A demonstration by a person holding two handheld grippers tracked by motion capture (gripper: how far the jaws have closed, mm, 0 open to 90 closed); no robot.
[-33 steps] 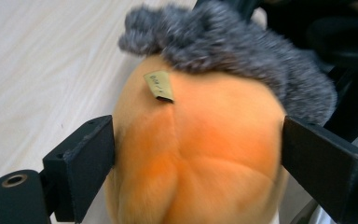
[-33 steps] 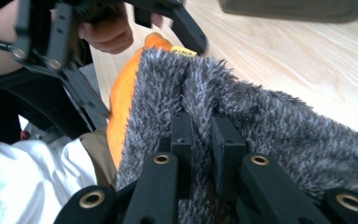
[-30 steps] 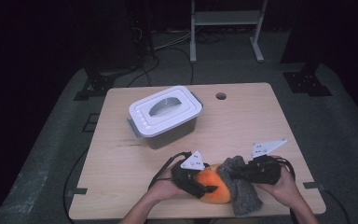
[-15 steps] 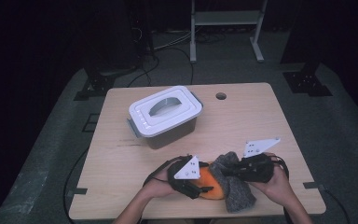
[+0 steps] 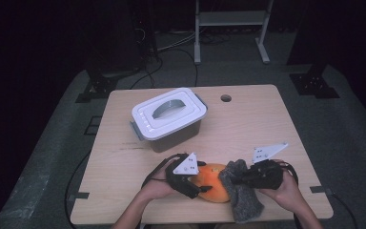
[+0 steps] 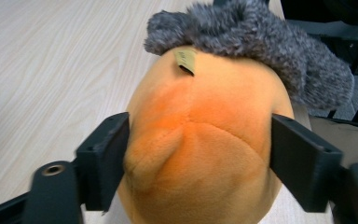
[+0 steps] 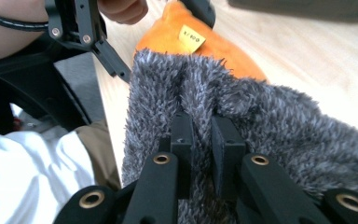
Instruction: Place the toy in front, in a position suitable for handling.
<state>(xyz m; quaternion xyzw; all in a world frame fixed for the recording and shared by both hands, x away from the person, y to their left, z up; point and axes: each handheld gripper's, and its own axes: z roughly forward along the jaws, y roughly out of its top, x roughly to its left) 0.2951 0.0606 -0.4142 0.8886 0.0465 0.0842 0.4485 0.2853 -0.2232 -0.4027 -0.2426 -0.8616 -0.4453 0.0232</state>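
Fingers (image 6: 105, 158) of the left gripper (image 5: 187, 177) stand apart on either side of an orange plush toy (image 6: 205, 140), their pads pressed into its soft flanks so that it bulges between them. Just past those fingers, on the far end of the toy, sits a grey fuzzy cloth (image 6: 261, 46), perhaps a sock or mitten, touching the orange fabric beside a small yellow tag (image 6: 185, 59).

Fingers (image 7: 182, 140) of the right gripper (image 7: 204, 140) are drawn close together, pinching a fold of the grey fuzzy cloth, whose pile swells up around them. Beyond them lies the orange plush toy, and past it the left gripper and the person's hand.

From above, both grippers meet at the near edge of the wooden table (image 5: 267, 124), and the cloth hangs partly over that edge. A lidded white storage box (image 5: 169, 117) stands well beyond the fingers, toward the middle of the table.

Likely risks: the right pinch holds only a thin fold of pile, so a sharp pull could let the cloth slip free. The toy is squashy and rounded, so it could squirt out from the left pads if they squeeze harder or tug sideways. Being so near the edge, either item could fall to the floor if released.
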